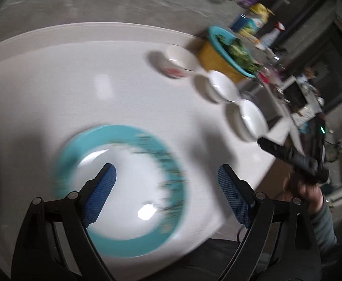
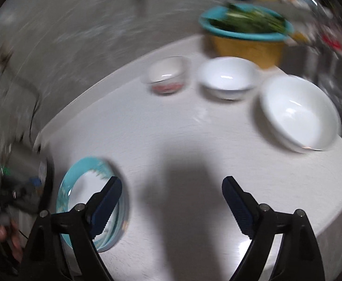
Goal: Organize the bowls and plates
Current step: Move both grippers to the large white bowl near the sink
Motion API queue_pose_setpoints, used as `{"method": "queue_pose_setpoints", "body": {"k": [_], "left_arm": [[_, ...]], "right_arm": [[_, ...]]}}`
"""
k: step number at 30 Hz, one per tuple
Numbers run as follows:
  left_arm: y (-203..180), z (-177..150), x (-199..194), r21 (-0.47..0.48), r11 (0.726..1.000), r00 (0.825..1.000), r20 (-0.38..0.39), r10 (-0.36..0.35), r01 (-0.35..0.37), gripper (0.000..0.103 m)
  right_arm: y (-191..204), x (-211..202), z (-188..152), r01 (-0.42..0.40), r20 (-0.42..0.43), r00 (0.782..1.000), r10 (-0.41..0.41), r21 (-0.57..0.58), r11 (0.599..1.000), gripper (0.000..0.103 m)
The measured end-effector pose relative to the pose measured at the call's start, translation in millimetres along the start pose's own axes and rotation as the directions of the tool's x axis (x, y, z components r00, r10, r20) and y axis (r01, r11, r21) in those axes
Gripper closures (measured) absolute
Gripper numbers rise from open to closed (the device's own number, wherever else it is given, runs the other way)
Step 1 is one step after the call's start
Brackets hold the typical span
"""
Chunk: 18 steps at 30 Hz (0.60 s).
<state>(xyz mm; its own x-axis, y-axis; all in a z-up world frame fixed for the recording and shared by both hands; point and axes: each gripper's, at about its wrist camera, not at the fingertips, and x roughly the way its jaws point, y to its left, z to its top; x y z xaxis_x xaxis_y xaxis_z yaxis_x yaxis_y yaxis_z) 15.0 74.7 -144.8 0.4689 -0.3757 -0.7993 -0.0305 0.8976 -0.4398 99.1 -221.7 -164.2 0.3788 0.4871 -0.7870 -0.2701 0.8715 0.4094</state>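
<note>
A turquoise-rimmed white plate (image 1: 124, 187) lies on the white round table (image 1: 65, 82) right under my open, empty left gripper (image 1: 167, 180). Three bowls stand in a row at the far right: a small one with red marks (image 1: 178, 62), a white one (image 1: 222, 89) and a larger white one (image 1: 250, 119). In the right wrist view the plate (image 2: 86, 192) is at lower left, behind the left finger of my open, empty right gripper (image 2: 172, 192). The bowls sit farther off: red-marked (image 2: 167, 75), white (image 2: 228, 77), large white (image 2: 299, 114).
A yellow basin with a turquoise colander of greens (image 1: 227, 51) stands behind the bowls, also in the right wrist view (image 2: 245, 32). Bottles and clutter (image 1: 255, 23) lie beyond. The table's edge (image 2: 334, 199) curves at right. The other handheld gripper (image 1: 295, 159) shows at right.
</note>
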Motion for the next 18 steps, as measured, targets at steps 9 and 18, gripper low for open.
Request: {"method": "queue_pose_setpoints", "body": {"k": [9,18], "left_arm": [[-129.2,33.0,131.1,-0.056,0.998,0.994,-0.105,-0.036,0.030,0.015],[-205.8,60.6,248.2,-0.158,0.988,0.985,-0.169,-0.028,0.001,0.014]], "right_arm": [[-160.6,-51.0,101.3,0.005,-0.031,1.000,-0.004,0.051,0.999,0.014],[-235.1,-4.0,150.1,-0.096,-0.243,0.967,0.080,-0.056,0.994,0.014]]}}
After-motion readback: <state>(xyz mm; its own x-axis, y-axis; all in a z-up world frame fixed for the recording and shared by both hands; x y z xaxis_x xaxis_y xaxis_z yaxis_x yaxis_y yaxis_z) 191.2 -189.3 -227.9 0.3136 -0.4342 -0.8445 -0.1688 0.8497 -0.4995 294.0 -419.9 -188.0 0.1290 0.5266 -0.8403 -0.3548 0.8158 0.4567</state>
